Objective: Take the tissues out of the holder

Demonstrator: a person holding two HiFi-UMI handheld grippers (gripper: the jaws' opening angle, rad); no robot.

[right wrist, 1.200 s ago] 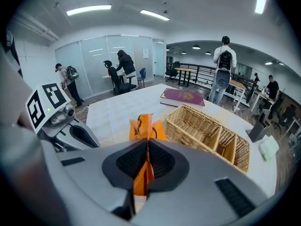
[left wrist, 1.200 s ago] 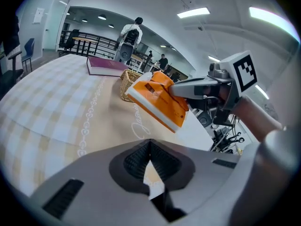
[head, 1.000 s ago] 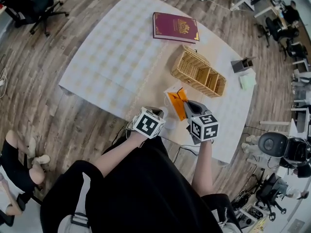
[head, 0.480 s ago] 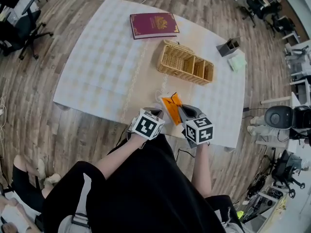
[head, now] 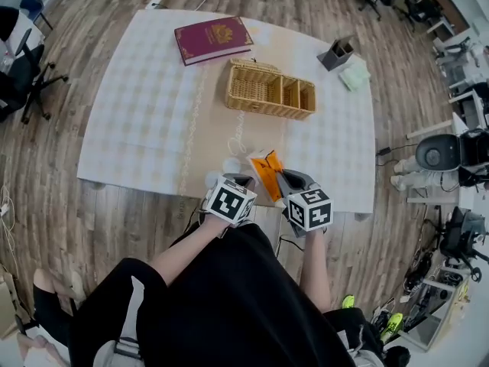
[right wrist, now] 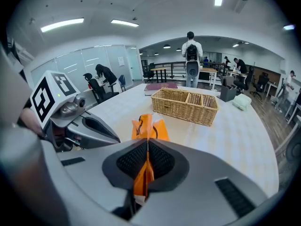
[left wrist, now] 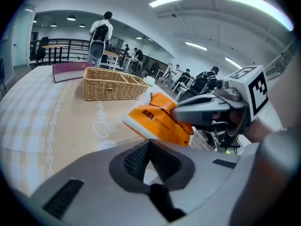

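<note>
At table (head: pixel 137 128) edge, orange packet (head: pixel 267 173) in right gripper (head: pixel 280 179), now farther from basket (head: pixel 269 90).

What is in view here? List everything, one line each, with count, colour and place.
table: one, pale checked cloth, middle of the head view
book: one, maroon, far left of the table
wicker basket: one, tan, with compartments, mid table
holder: one, dark grey, far right corner
pale green pack: one, next to the holder
orange packet: one, pinched over the table's near edge
office chairs: several, black or grey, on the wood floor around the table
left gripper: one, grey, jaws together, beside the packet
right gripper: one, grey, shut on the orange packet
</note>
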